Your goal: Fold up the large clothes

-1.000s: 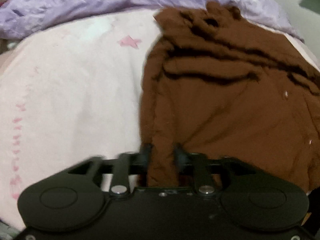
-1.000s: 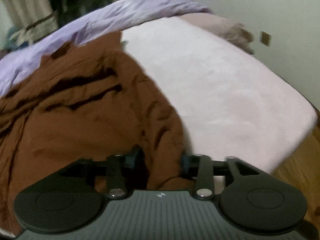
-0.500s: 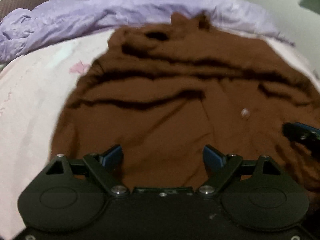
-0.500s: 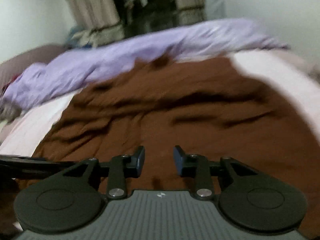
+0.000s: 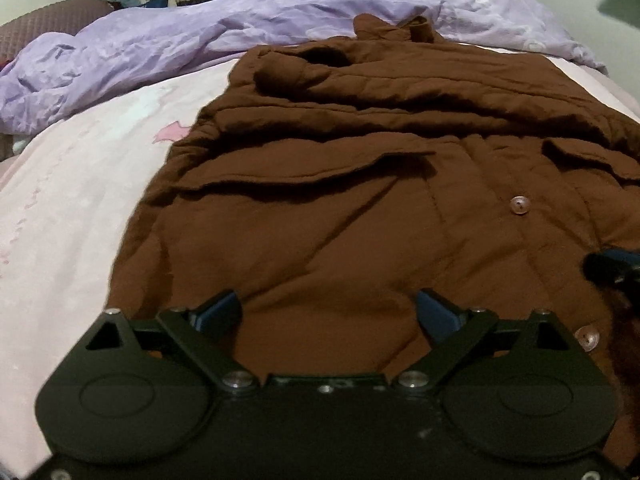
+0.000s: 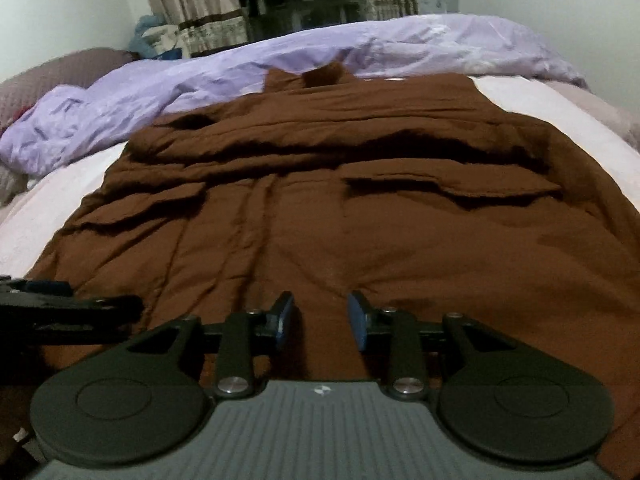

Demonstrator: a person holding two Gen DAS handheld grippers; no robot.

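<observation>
A large brown buttoned shirt (image 5: 320,208) lies spread front-up on the pink bed sheet (image 5: 72,200), collar at the far end, with rumpled folds across the chest. It also fills the right wrist view (image 6: 340,216). My left gripper (image 5: 328,314) is wide open and empty above the shirt's near hem. My right gripper (image 6: 320,320) is open with a narrower gap, empty, above the hem. Each gripper's tip shows at the edge of the other's view.
A crumpled purple duvet (image 5: 200,40) lies across the far end of the bed, touching the collar. A dark pillow (image 6: 60,72) sits at the far left. Curtains and clutter stand behind the bed. Bare pink sheet lies on the shirt's left side.
Both grippers let go of the shirt edges they were gripping and opened. Both swung to face the shirt's middle, and the shirt now lies spread flat.
</observation>
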